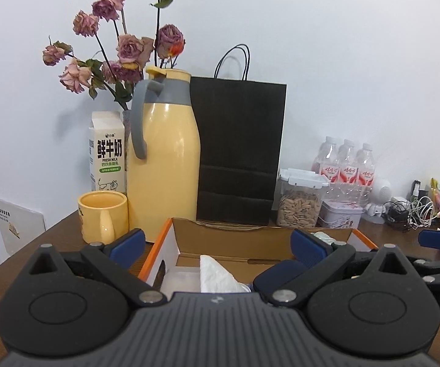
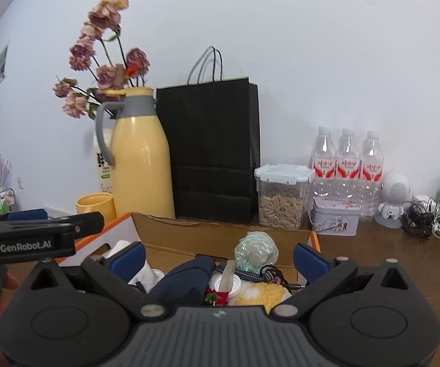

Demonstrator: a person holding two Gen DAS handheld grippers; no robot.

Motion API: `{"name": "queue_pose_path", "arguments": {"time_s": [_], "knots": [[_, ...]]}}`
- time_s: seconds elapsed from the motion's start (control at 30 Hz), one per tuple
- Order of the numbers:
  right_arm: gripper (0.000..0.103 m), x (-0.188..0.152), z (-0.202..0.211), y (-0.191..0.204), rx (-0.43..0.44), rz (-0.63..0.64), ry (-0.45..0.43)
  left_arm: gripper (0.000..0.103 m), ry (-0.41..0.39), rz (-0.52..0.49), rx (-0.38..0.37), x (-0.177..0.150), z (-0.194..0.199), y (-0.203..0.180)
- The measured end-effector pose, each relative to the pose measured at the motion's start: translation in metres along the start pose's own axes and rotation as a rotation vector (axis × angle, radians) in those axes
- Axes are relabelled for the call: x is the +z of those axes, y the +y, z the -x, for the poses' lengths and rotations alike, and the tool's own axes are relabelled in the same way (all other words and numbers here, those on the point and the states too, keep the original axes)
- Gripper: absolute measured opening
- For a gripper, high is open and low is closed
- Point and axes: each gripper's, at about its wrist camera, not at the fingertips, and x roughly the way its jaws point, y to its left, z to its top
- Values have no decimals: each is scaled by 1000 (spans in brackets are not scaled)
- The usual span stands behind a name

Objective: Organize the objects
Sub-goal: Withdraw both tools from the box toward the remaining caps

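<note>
Milk carton [image 1: 107, 153] reads "FRESH MILK" (Chinese above).

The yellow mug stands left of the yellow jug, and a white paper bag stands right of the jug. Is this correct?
Not quite: the bag is black, not white, as the left wrist view shows. The mug does stand left of the jug, and the bag right of it.

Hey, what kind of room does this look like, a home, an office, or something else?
Probably a lived-in home, perhaps a dining or side table against a wall. A yellow thermos jug, a milk carton and a vase of dried roses stand together, with bottled water and tangled charger cables alongside.
</note>
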Motion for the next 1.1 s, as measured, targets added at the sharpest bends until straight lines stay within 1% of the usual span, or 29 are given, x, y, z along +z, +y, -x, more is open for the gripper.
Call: {"name": "queue_pose_path", "arguments": {"time_s": [0.2, 0.37, 0.6, 0.77, 0.93, 1.1], "knots": [[103, -1, 25, 11, 16, 27, -31, 103, 3, -13, -3, -2, 22, 5], [103, -14, 41, 21, 27, 53, -19, 103, 38, -24, -8, -10, 37, 14], [103, -38, 48, 29, 54, 64, 63, 103, 107, -69, 0, -32, 54, 23], [103, -56, 47, 35, 63, 70, 138, 103, 190, -85, 30, -56, 53, 33], [103, -75, 42, 45, 77, 86, 221, 103, 240, -81, 41, -70, 54, 45], [103, -86, 32, 56, 88, 126, 281, 103, 271, -47, 55, -76, 51, 56]]}}
